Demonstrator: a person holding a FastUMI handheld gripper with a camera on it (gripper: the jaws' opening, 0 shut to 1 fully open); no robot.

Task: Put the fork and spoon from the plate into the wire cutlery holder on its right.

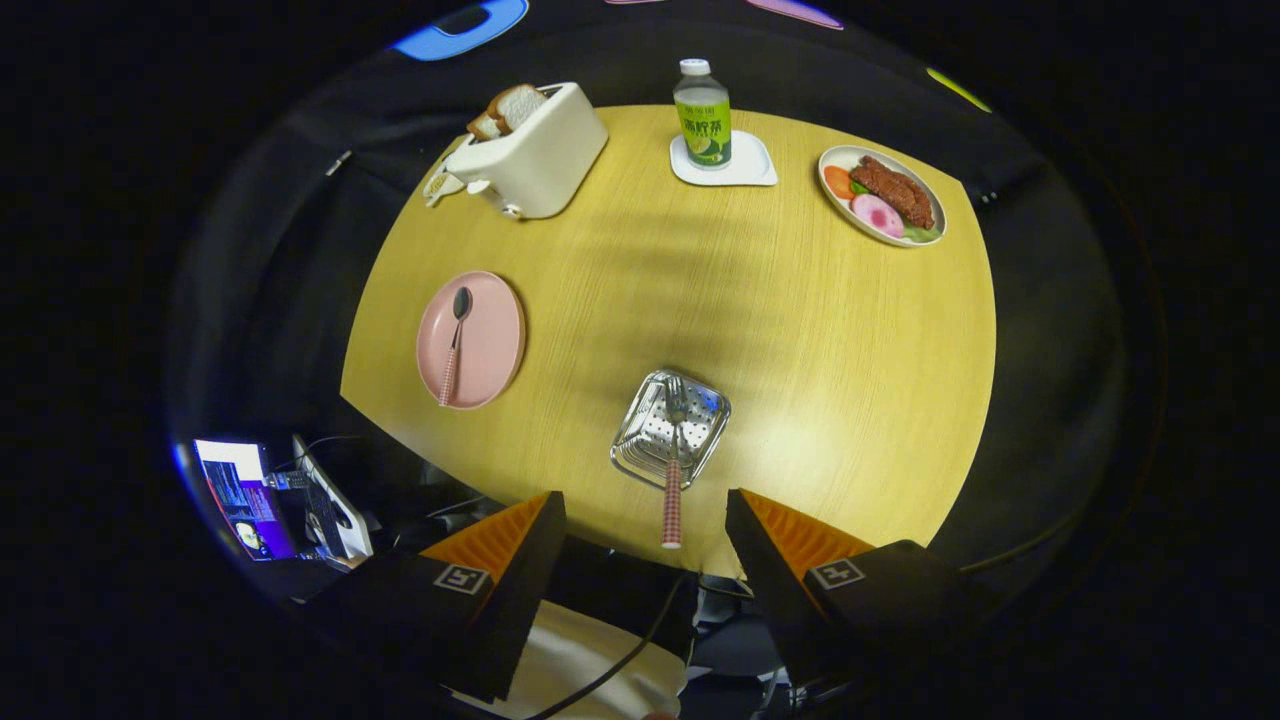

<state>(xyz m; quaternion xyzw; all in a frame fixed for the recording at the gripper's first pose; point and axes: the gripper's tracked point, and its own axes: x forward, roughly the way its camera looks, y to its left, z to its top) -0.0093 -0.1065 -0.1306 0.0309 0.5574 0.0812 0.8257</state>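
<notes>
Gripper view: hand-held gripper (645, 520) released, fingers spread and empty. Fork (673, 470) at 12 o'clock just ahead, tines in the cutlery holder (652, 440), handle jutting back between the fingers. Spoon (454, 345) on the pink plate (492, 340), 10 o'clock, well apart. Judged: fork placed; spoon pickup next, needing a leftward reach and low pinch. Table (800, 380) edge close below holder; open surface between plate and holder.
</notes>
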